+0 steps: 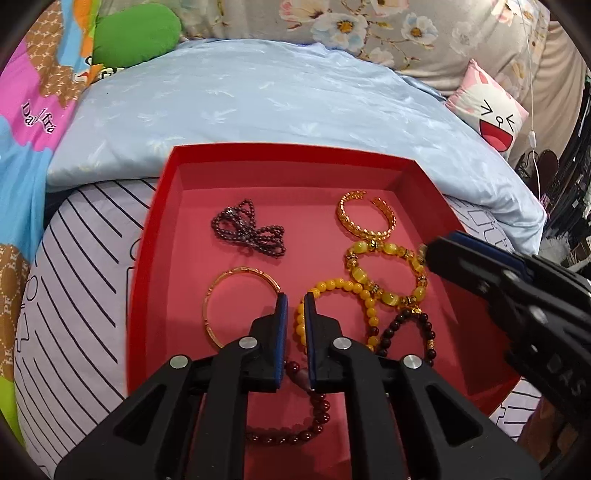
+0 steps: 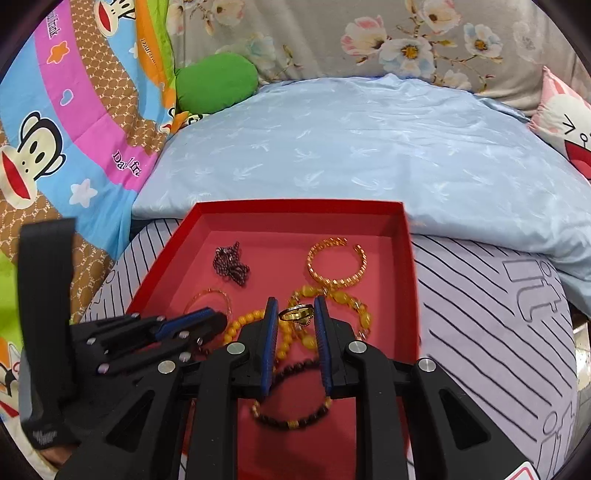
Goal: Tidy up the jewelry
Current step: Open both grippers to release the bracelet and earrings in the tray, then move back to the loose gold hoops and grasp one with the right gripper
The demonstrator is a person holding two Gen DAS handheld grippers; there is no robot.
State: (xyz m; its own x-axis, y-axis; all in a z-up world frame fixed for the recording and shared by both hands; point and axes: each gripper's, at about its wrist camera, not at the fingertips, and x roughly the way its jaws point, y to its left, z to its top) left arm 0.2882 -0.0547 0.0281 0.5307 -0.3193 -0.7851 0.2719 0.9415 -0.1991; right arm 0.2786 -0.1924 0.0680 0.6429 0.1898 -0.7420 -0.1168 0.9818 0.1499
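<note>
A red box lies on the bed with jewelry in it: a dark bead necklace, a gold cuff, a thin gold bangle, yellow bead bracelets, a dark bead bracelet and a dark red one. My right gripper is shut on a gold ring, held above the box. My left gripper hovers over the box, jaws a narrow gap apart, empty.
The box rests on a white cover with black stripes. A light blue quilt lies behind. A cartoon blanket, a green cushion and a pink rabbit pillow surround it.
</note>
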